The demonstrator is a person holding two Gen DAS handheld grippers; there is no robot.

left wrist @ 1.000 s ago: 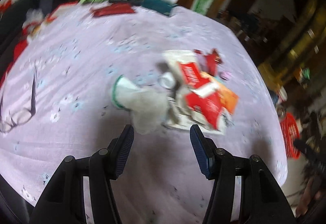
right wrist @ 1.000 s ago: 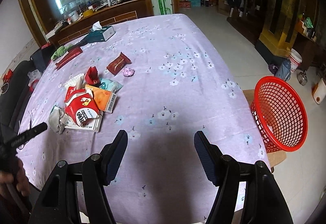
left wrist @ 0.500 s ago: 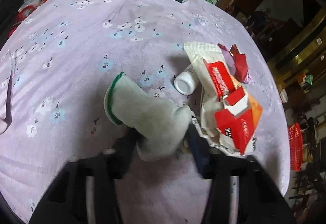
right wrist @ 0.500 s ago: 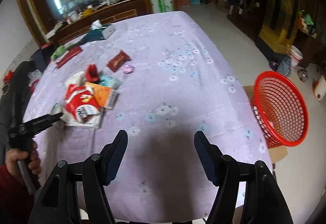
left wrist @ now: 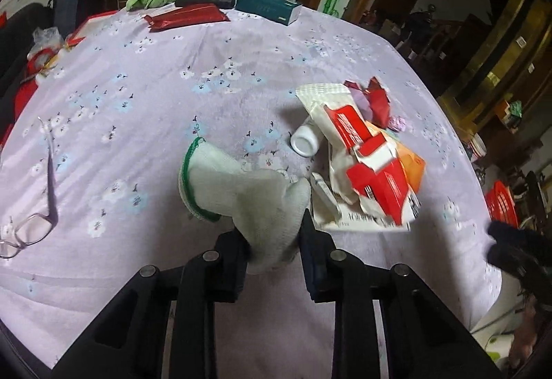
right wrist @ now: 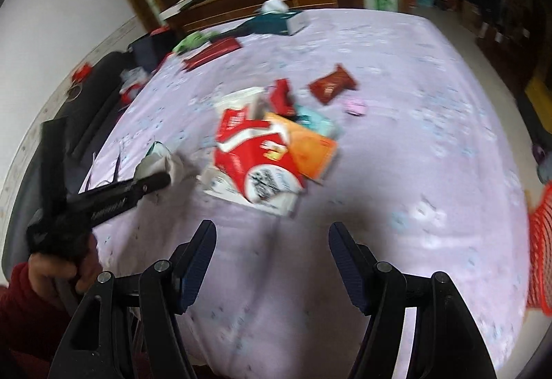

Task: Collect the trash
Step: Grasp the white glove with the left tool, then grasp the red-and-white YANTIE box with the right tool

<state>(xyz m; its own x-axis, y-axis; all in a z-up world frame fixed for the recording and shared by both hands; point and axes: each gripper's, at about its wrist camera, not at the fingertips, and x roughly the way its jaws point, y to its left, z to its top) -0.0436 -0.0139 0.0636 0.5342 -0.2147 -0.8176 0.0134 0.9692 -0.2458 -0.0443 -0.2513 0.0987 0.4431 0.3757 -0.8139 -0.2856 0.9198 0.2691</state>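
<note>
trash here is first of all a white knit glove [left wrist: 248, 192] with a green cuff, and the left gripper [left wrist: 272, 251] has its fingers clamped on the glove's near end, cuff pointing away from the fingertips and resting on the lilac flowered cloth of the bench [left wrist: 138, 103]. just right of those fingers, touching the glove, lies a pile of red and white packaging [left wrist: 372, 172] over flat paper, with a small white bottle [left wrist: 303, 141] beyond the right fingertip. the right gripper [right wrist: 272, 258] hovers with fingers wide apart and nothing between them, the pile ahead of its fingertips; that view is blurred, so fine detail is lost. to do this step well, i judge the left should lift straight up before swinging, since the glove's edge overlaps the paper and could drag it along. the fabric is limp and will droop, so keep the squeeze firm. the red basket [right wrist: 541, 241] sits off the bench edge far to the right of the right fingers, the likely drop spot. spectacles [left wrist: 24, 234] lie well left of the left fingers; leave them.
</note>
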